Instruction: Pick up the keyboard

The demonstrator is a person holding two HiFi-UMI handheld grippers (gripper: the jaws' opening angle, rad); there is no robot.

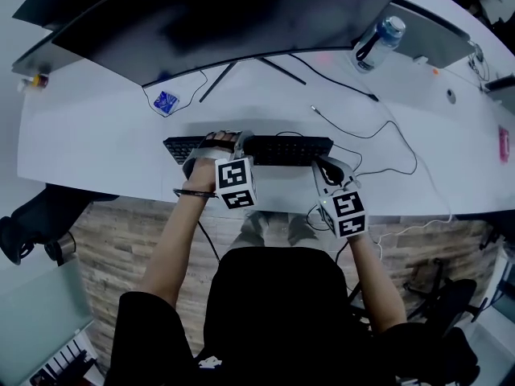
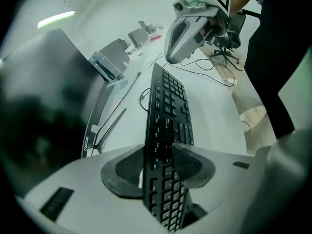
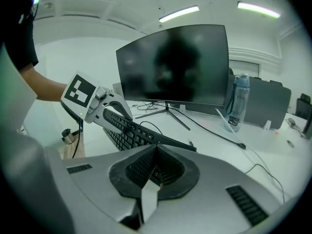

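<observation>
The black keyboard (image 1: 286, 149) is tilted up off the white desk (image 1: 96, 143) near its front edge. My left gripper (image 1: 221, 141) is shut on its left part. In the left gripper view the keyboard (image 2: 168, 116) stands on edge between the two pads (image 2: 187, 165), which press on both faces. My right gripper (image 1: 326, 167) is at the keyboard's right end with its jaws shut. In the right gripper view the keyboard (image 3: 131, 128) runs from the left gripper (image 3: 105, 106) to just above the closed pads (image 3: 168, 172); whether they pinch its edge I cannot tell.
A large dark monitor (image 1: 225, 14) stands behind the keyboard on a thin-legged stand (image 3: 165, 111). A water bottle (image 1: 378, 43) stands at the back right. Cables (image 1: 362, 127) trail across the right of the desk. A small blue object (image 1: 165, 101) lies at the back left.
</observation>
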